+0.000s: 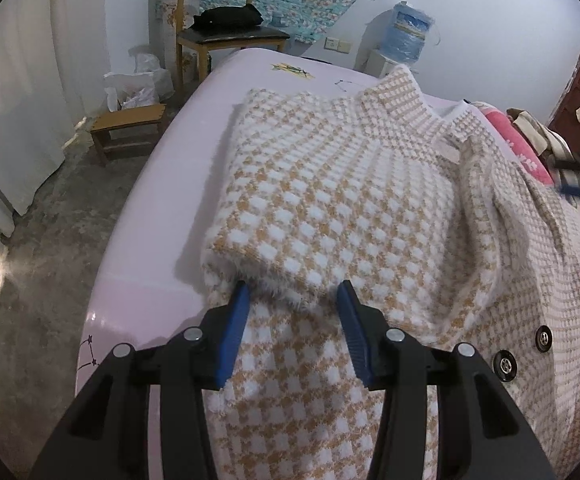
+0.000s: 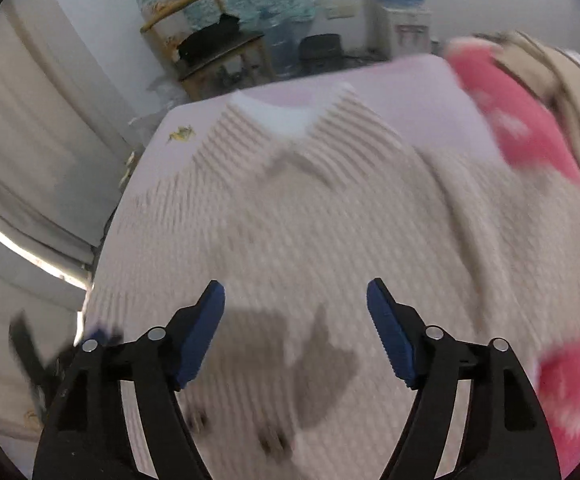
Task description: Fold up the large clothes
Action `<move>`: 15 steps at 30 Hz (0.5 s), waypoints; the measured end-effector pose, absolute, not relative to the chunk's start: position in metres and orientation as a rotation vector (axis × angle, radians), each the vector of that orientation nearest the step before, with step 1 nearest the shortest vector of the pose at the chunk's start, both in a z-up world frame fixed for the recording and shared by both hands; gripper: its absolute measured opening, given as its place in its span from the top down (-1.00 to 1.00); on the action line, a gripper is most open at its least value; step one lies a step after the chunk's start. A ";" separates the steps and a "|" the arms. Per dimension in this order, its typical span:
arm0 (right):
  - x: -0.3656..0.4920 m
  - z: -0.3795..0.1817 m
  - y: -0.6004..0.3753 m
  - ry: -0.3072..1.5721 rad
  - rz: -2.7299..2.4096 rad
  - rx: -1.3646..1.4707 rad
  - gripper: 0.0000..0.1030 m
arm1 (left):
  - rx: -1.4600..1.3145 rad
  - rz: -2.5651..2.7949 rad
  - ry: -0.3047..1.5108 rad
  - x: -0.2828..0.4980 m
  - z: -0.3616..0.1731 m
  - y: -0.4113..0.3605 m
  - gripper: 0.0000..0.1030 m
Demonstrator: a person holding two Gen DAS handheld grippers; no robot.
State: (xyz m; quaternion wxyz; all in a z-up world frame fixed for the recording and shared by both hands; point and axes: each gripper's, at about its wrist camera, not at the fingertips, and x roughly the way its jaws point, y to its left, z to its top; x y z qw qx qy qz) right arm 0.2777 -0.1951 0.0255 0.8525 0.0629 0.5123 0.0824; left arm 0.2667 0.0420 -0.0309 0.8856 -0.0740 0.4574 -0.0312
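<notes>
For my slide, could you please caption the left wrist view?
Left gripper fingers straddle a tan-and-white checked knit coat on a pink bed.

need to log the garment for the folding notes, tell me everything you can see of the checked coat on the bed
The checked coat is a fluffy knit in white and tan checks with a wide pointed collar and dark round buttons on its front edge. It lies on the pale pink bed, partly folded: one side is turned over the body and a thick fold edge faces the camera. The left gripper straddles cloth at that near fold; a firm pinch cannot be confirmed. The right gripper hovers open above it, touching nothing.
</notes>
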 end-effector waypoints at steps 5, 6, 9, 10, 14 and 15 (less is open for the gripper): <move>0.343 -0.020 -0.150 1.206 0.057 -0.101 -0.32 | -0.175 -0.060 0.954 0.268 -0.031 0.044 0.13; 0.340 -0.027 -0.149 1.230 0.082 -0.109 0.25 | -0.174 -0.062 0.953 0.268 -0.031 0.044 0.13; 0.303 -0.008 -0.157 1.160 0.118 -0.062 0.81 | -0.183 -0.074 0.951 0.268 -0.031 0.046 0.13; 0.280 0.009 -0.161 1.095 0.137 -0.068 0.82 | -0.188 -0.080 0.948 0.267 -0.031 0.047 0.13; 0.190 0.055 -0.182 0.910 0.174 -0.092 0.81 | -0.208 -0.098 0.940 0.266 -0.031 0.051 0.13; 0.161 0.058 -0.192 0.901 0.190 -0.075 0.77 | -0.213 -0.102 0.938 0.265 -0.031 0.052 0.13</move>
